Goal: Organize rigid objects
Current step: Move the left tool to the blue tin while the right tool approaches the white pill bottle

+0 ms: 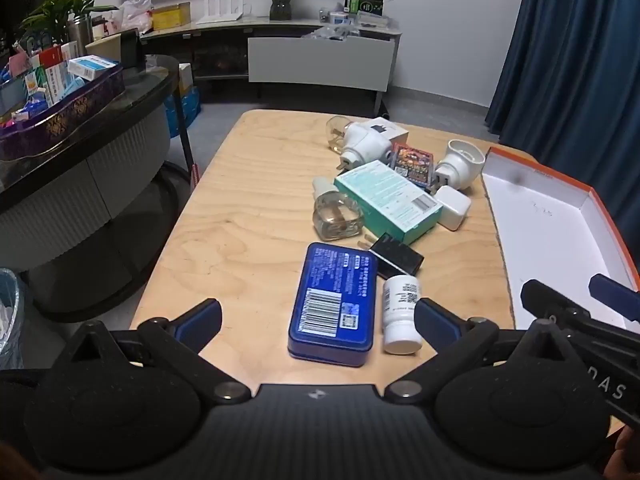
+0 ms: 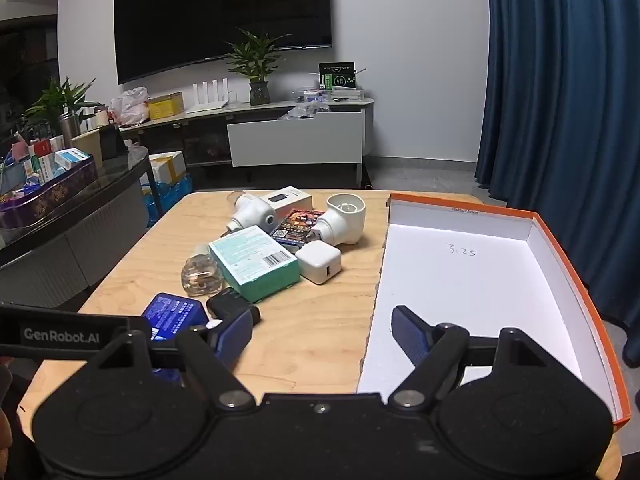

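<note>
Right wrist view: basically nothing's sorted yet. The orange-rimmed box at 3 o'clock sits empty, and the whole pile, blue tin included, is on the tabletop. Both left gripper and right gripper have jaws spread, holding nothing.

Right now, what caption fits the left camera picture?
Open left hand-held gripper hovers over a blue tin and white bottle on a cluttered table.
</note>
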{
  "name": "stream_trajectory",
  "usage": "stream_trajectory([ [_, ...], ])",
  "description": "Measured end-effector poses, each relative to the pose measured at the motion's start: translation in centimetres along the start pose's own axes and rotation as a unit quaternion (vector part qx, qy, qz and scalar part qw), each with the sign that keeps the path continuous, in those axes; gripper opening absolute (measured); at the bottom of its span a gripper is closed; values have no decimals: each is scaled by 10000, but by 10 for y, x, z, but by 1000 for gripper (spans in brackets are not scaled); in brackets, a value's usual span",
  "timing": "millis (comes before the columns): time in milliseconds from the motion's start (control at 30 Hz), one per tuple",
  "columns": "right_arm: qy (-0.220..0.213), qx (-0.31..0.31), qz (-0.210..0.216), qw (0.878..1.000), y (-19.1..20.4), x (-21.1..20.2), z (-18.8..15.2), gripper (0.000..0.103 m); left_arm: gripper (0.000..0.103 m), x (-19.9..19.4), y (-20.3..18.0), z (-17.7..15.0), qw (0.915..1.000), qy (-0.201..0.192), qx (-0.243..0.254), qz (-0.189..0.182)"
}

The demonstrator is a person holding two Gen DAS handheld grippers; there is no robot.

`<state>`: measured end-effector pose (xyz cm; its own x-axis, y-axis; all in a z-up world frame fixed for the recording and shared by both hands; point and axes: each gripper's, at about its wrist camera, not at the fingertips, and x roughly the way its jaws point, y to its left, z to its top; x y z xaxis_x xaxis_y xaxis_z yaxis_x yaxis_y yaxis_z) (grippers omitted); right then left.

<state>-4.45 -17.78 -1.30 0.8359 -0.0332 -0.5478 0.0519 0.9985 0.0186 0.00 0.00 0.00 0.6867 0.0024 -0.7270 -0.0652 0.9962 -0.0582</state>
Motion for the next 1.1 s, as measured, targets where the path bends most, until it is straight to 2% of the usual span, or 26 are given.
stream_trajectory([
  [167,68,23,21,10000,0,2,1,90,103,1,4,-5,10000,-66,-9,-23],
  [367,114,40,121,9999,13,10,-8,91,103,12,6,-4,9997,147,30,170],
  [667,162,39,364,9992,24,9,-6,91,103,19,18,-4,9995,243,-4,208],
  [1100,440,3,214,9988,24,21,-8,91,103,35,15,-3,9992,372,33,133],
])
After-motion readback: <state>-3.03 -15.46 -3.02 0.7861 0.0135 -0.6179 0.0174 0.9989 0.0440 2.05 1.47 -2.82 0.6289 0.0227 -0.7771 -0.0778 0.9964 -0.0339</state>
